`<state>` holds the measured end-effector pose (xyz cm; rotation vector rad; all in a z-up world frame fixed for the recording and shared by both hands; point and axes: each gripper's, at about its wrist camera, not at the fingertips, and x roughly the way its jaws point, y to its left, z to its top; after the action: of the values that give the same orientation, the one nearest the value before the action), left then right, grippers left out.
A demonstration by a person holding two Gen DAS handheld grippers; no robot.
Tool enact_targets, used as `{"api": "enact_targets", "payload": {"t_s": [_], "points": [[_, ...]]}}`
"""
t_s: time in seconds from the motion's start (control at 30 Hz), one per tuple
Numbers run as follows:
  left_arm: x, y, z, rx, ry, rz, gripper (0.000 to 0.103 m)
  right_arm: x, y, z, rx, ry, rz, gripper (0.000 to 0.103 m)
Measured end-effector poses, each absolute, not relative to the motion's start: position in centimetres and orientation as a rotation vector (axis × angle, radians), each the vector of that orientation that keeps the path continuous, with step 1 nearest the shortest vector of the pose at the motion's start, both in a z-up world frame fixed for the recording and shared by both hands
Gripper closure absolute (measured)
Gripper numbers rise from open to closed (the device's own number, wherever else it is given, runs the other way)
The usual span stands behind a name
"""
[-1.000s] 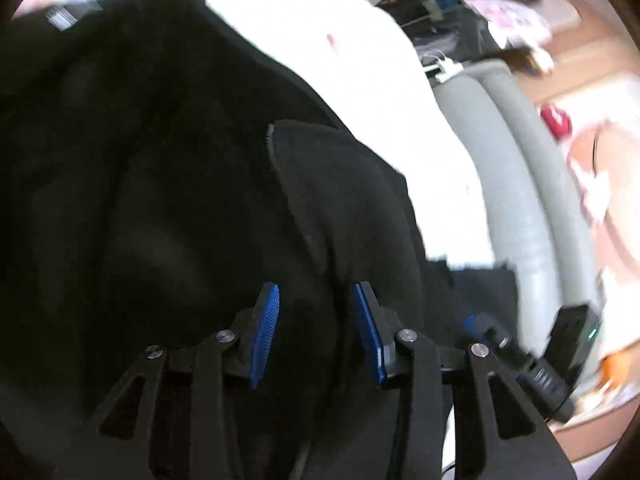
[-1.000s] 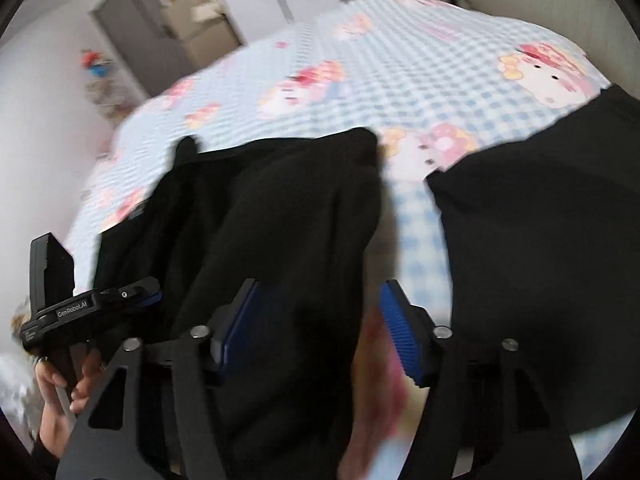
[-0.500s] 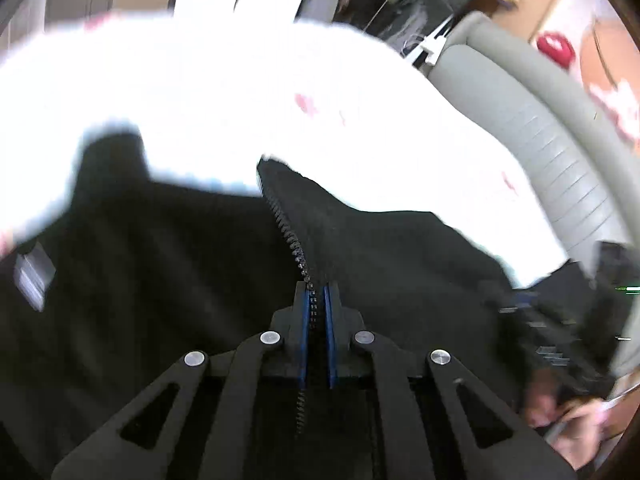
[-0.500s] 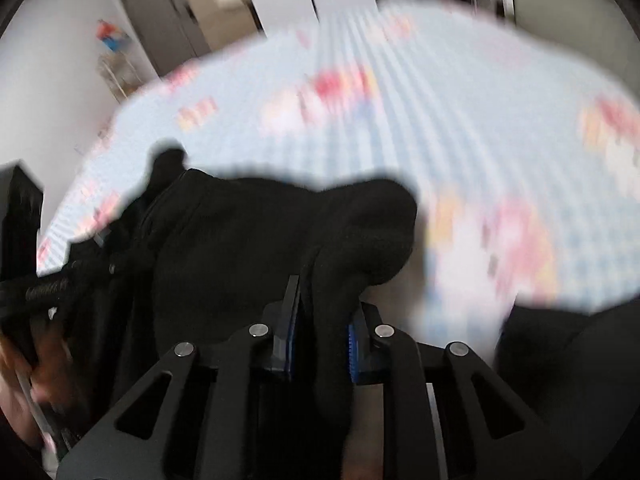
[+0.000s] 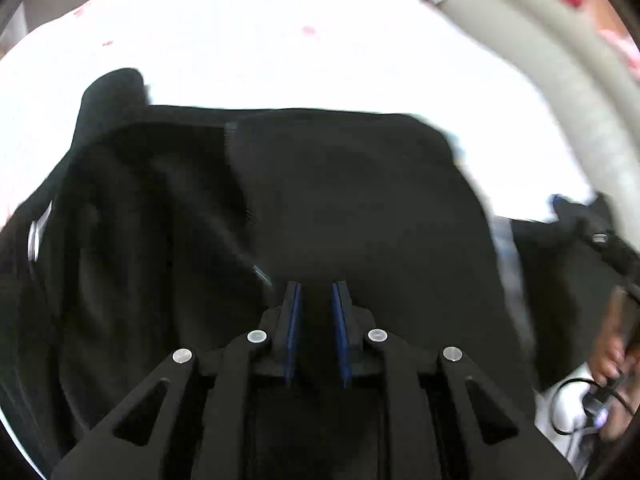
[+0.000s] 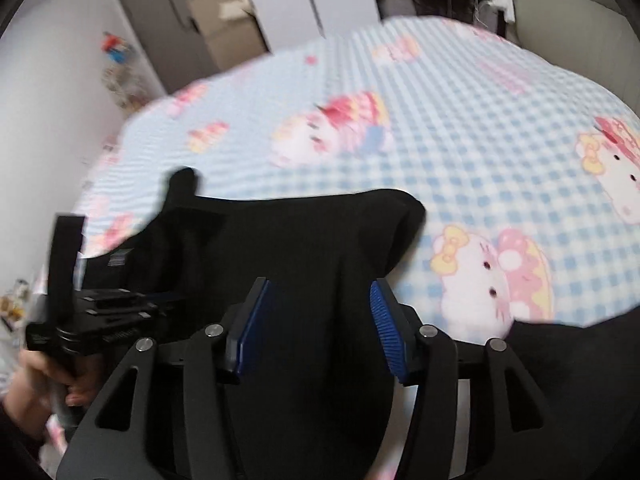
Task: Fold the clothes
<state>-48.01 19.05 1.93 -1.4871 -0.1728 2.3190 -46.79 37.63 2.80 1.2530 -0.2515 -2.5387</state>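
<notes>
A black zip jacket (image 5: 340,200) lies on the bed, one front panel folded across the body; it also shows in the right wrist view (image 6: 304,240). My left gripper (image 5: 316,300) sits low over the jacket's near edge, its jaws a narrow gap apart with black cloth between or just under them. My right gripper (image 6: 320,304) is open wide over the folded panel, holding nothing. The left gripper's body shows at the left of the right wrist view (image 6: 92,312).
The bed has a blue checked sheet (image 6: 460,120) with cartoon cats. A grey padded headboard (image 5: 560,72) runs along the right. A second dark cloth (image 6: 580,360) lies at the near right. A door and boxes (image 6: 216,28) stand beyond the bed.
Both grippers closed on the jacket's front panel, carried it across the body, and laid it flat. The right gripper has opened wide; the left has loosened to a narrow gap.
</notes>
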Motion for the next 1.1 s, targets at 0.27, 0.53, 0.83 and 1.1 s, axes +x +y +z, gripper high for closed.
{"api": "enact_targets", "payload": {"t_s": [0.27,0.53,0.83,1.1], "points": [[-33.0,23.6,-2.4,-1.425,-0.265,2.157,0.077,-29.5,34.4,-0.6,1.365,-0.221,-2.386,0.043],[-21.5,17.2,-3.5,-1.551,-0.392,2.125,0.077,-16.2,35.1,-5.1,1.511,-0.148,-2.361,0.042],[-15.8,17.4,-4.4,-1.556,-0.33,2.114,0.076,-14.8,31.8,-5.7,1.459,-0.254,-2.251,0.043],[-11.0,12.6,-2.7,-1.483,-0.43,2.141,0.073,-11.7,30.9,-6.4,1.479,-0.072,-2.256,0.043]]}}
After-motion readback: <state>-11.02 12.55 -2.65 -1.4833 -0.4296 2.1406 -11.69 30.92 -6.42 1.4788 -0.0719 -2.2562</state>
